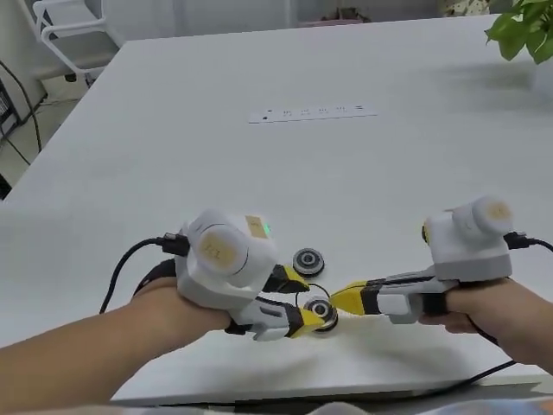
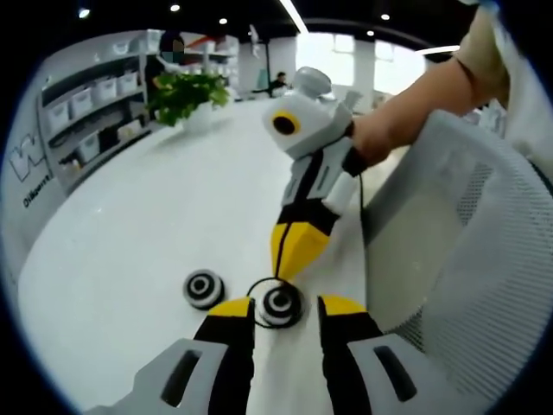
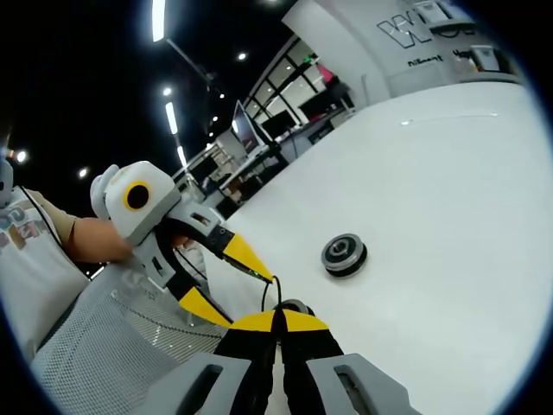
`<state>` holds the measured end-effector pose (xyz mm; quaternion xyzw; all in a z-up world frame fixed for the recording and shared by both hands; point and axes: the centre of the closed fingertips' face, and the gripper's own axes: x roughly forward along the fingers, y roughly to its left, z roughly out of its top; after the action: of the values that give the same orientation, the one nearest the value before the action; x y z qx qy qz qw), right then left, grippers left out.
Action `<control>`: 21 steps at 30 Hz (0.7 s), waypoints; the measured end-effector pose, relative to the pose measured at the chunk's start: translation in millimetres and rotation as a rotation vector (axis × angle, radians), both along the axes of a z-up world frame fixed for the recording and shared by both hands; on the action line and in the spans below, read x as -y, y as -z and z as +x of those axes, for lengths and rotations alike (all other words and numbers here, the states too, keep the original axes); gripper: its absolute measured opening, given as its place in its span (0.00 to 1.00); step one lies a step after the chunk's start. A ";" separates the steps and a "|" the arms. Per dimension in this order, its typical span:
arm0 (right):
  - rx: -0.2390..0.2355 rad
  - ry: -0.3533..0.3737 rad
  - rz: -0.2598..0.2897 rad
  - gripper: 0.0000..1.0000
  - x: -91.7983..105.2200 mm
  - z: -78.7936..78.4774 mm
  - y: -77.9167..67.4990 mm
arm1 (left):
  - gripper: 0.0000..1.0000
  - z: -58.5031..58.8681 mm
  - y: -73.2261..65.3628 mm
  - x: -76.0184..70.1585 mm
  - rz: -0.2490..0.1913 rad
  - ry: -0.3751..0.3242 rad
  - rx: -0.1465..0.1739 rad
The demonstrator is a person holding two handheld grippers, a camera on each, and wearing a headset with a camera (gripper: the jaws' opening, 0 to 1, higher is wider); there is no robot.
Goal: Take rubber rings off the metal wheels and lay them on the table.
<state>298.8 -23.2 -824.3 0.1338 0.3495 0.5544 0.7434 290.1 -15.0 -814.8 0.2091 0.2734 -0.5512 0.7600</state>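
Observation:
Two small metal wheels lie on the white table [image 1: 173, 173] near its front edge. One wheel [image 1: 321, 309] [image 2: 281, 304] [image 3: 294, 305] sits between the yellow tips of my left gripper [image 1: 307, 301] [image 2: 285, 309], which is open; one tip touches the wheel and a small gap shows at the other. My right gripper [image 1: 335, 298] [image 2: 283, 268] [image 3: 278, 318] comes in from the right, shut on a thin black rubber ring [image 2: 259, 284] [image 3: 265, 294] that stretches in a loop from this wheel. The second wheel [image 1: 308, 260] [image 2: 204, 288] [image 3: 344, 254] lies free just beyond.
A white power strip [image 1: 311, 113] is set into the table further back. A green plant [image 1: 523, 30] stands at the far right corner. A mesh chair [image 2: 458, 242] is at the table's near edge. Black cables trail from both grippers.

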 end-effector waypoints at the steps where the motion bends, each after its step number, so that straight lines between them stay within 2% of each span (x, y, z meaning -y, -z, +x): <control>1: 0.000 -0.001 0.001 0.00 0.0 0.1 -0.5 | 0.31 -1.1 -3.1 -0.6 -0.006 0.000 0.003; 13: 0.010 -0.017 0.012 0.00 -3.4 2.7 -12.2 | 0.40 -6.7 -21.8 -15.7 -0.038 -0.025 0.020; 16: 0.013 -0.020 0.013 0.00 -5.0 4.0 -15.0 | 0.43 -5.8 -25.7 -21.7 -0.027 -0.033 0.045; 21: 0.018 -0.032 0.009 0.00 -9.9 5.8 -18.4 | 0.47 -6.7 -33.1 -29.4 -0.041 -0.049 0.044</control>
<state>304.6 -13.2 -805.9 0.1267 0.3422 0.5690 0.7370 283.5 14.4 -781.6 0.1985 0.2505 -0.5331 0.7833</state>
